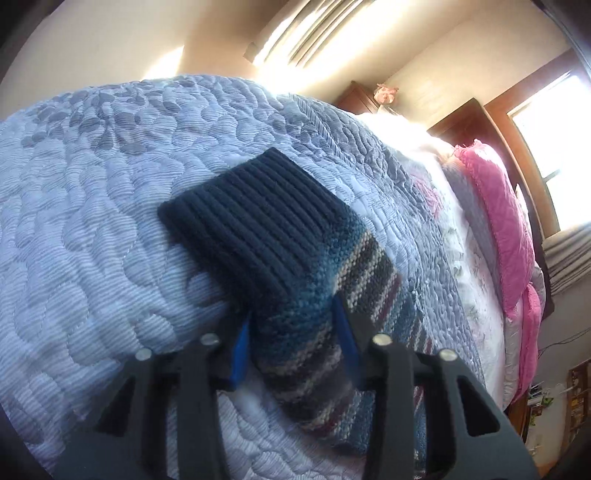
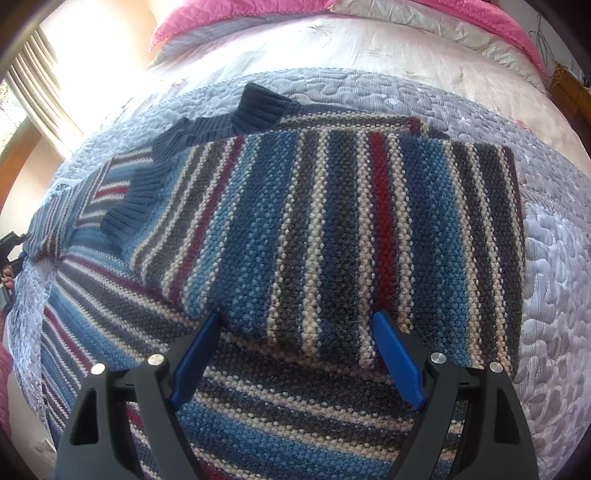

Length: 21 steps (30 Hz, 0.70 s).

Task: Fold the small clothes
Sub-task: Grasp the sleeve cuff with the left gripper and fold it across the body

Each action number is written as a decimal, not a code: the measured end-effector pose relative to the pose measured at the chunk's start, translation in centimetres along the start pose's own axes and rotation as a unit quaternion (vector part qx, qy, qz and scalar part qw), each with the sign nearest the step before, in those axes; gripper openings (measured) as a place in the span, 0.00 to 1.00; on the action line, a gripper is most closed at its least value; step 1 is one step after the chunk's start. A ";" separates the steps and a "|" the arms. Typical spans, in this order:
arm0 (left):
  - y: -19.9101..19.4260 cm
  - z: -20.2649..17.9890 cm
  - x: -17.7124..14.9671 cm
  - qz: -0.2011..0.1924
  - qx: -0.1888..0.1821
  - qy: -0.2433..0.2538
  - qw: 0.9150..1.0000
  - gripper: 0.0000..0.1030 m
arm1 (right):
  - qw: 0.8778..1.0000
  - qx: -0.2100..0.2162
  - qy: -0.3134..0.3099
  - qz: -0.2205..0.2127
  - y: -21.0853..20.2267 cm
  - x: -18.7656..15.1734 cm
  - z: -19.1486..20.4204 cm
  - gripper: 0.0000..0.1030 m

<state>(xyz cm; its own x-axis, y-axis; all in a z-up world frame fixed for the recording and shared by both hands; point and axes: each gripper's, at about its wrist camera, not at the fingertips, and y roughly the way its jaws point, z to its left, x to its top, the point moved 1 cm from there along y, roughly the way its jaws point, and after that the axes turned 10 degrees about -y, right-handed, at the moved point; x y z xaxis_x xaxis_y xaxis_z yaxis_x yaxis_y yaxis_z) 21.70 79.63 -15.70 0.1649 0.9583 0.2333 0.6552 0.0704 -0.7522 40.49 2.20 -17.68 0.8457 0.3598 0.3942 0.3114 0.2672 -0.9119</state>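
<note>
Left wrist view shows the left gripper (image 1: pixel 295 332) with its blue-padded fingers (image 1: pixel 239 350) spread on either side of the striped knitted sweater's navy-cuffed sleeve (image 1: pixel 273 240), which lies on the pale blue quilted bedspread (image 1: pixel 92 203). Right wrist view shows the right gripper (image 2: pixel 295 354), fingers apart, above the folded striped knitted sweater (image 2: pixel 314 221), with pink pillows (image 2: pixel 236 18) far behind.

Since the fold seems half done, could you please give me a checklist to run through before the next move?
1. Left gripper straddles the navy ribbed sleeve cuff: ok.
2. Left grip closed on the sleeve: not ok, open.
3. Right gripper open over the striped blue, white and red knitted sweater: ok.
4. Folded edge lies flat: ok.
5. Lilac quilted bedspread smooth beside it: ok.
6. Other sleeve tucked in: cannot tell.
</note>
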 end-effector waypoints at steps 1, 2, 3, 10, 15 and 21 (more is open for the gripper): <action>-0.1 0.0 -0.1 0.004 -0.014 -0.007 1.000 0.14 | 1.000 -0.001 -0.001 -0.001 0.0 0.0 0.0 0.83; -0.4 -0.1 -0.3 -0.001 -0.017 -0.009 1.000 0.13 | 1.000 -0.001 -0.003 -0.002 0.0 -0.1 0.1 0.83; -0.8 -0.5 -0.6 -0.011 -0.018 -0.004 1.000 0.12 | 1.000 -0.002 -0.005 -0.003 -0.1 -0.1 0.1 0.83; -3.4 -8.5 -6.3 -0.057 -0.016 0.147 0.987 0.11 | 1.000 0.000 0.001 -0.007 -0.6 -0.4 0.0 0.83; -3.3 -14.6 -13.1 -0.028 -0.050 0.244 0.968 0.10 | 1.000 -0.001 -0.001 -0.016 -1.9 -0.7 0.2 0.82; -1.5 -19.8 -21.4 0.030 -0.090 0.309 0.946 0.11 | 1.000 -0.007 -0.002 -0.017 -3.3 -1.5 -0.7 0.82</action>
<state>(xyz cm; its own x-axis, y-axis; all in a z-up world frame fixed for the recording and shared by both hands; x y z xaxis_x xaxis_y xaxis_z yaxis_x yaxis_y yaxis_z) 31.79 53.51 -7.39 0.5695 0.6104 0.5506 0.7361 -0.0806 -0.6721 38.51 0.12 -15.31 0.8330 0.3541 0.4252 0.3458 0.2668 -0.8996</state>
